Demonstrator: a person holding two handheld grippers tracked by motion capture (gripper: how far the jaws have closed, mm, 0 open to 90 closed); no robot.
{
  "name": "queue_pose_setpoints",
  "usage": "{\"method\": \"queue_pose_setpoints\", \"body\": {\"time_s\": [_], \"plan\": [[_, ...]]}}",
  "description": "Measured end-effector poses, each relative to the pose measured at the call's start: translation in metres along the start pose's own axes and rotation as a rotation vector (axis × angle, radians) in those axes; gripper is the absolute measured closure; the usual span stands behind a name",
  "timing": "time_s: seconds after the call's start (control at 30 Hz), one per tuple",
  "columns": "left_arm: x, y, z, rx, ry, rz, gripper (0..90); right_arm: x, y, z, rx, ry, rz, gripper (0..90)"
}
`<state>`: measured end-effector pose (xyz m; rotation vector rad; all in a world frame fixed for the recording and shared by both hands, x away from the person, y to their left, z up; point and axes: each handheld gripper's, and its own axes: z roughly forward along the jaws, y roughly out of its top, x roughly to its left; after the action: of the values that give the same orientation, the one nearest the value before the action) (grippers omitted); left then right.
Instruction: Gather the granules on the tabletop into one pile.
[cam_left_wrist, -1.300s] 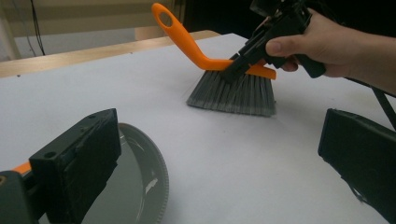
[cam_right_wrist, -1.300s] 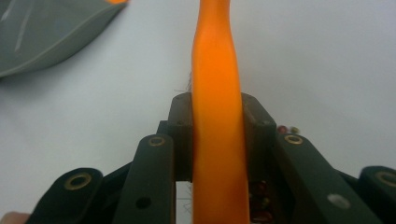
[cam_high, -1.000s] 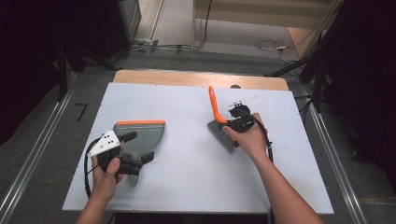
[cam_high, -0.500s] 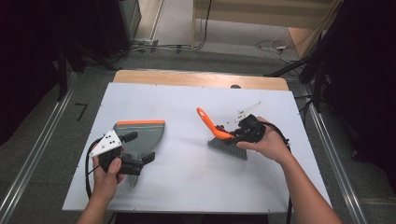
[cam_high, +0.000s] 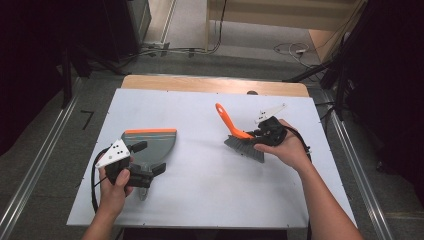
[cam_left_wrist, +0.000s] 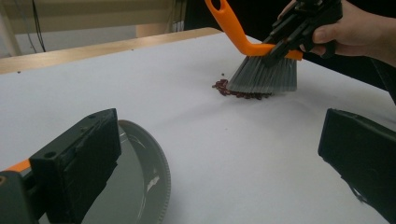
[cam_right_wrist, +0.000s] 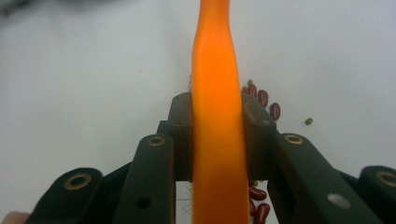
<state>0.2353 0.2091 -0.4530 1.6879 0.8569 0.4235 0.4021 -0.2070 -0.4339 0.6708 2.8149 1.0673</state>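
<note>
No writing or brand mark can be read on anything here.

Left side of the table (cam_high: 200, 200): your left hand (cam_high: 114, 187) holds the left gripper (cam_high: 150, 159) low near the front edge, its grey plate tilted up. In the high view one jaw sits on the dustpan (cam_high: 152, 142) and the other lies near its handle; in the left gripper view (cam_left_wrist: 219, 158) the jaws stand wide apart, the left one over the pan's grey rim (cam_left_wrist: 156, 163), the right one over bare table. Whether they grip the pan's handle, you cannot tell. The pan is grey with an orange strip along its far edge, mouth facing away from you — what shows of its inside looks bare.

Middle: white tabletop, wooden strip along the far edge.

Right side: your right hand (cam_high: 285, 147) holds the right gripper (cam_high: 257, 134), jaws clamped tight on the brush (cam_high: 240, 135). In the right gripper view (cam_right_wrist: 218, 140) the pads press both sides of the orange handle (cam_right_wrist: 217, 93). The handle slants up and away toward the far left; the grey bristles (cam_left_wrist: 264, 77) point down and touch the table.

Beans (cam_left_wrist: 233, 91): a small heap of dark red ones lies loose on the table at the foot of the bristles, on the side toward the pan — a few more show past the right jaw, with one or two tiny greenish specks (cam_right_wrist: 308, 121) nearby. The heap is well apart from the pan.
</note>
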Motion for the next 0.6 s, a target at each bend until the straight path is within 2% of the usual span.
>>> {"method": "queue_pose_setpoints", "body": {"time_s": [0.13, 0.3, 0.37, 0.6], "plan": [[-0.001, 0.0, 0.0, -0.006, -0.003, -0.002, 0.0, 0.004, 0.002, -0.006, -0.016, -0.004, -0.012, 68.5], [0.0, 0.0, -0.002, -0.005, 0.003, 0.003, 0.0, 0.011, -0.004, -0.017, -0.041, -0.014, 0.018, 68.5], [0.001, 0.0, -0.002, -0.008, 0.004, 0.0, 0.0, 0.015, -0.009, -0.023, -0.059, -0.035, 0.035, 68.6], [-0.001, 0.0, -0.002, -0.011, 0.011, 0.002, 0.0, 0.029, -0.037, -0.045, -0.143, -0.126, 0.175, 68.5]]}}
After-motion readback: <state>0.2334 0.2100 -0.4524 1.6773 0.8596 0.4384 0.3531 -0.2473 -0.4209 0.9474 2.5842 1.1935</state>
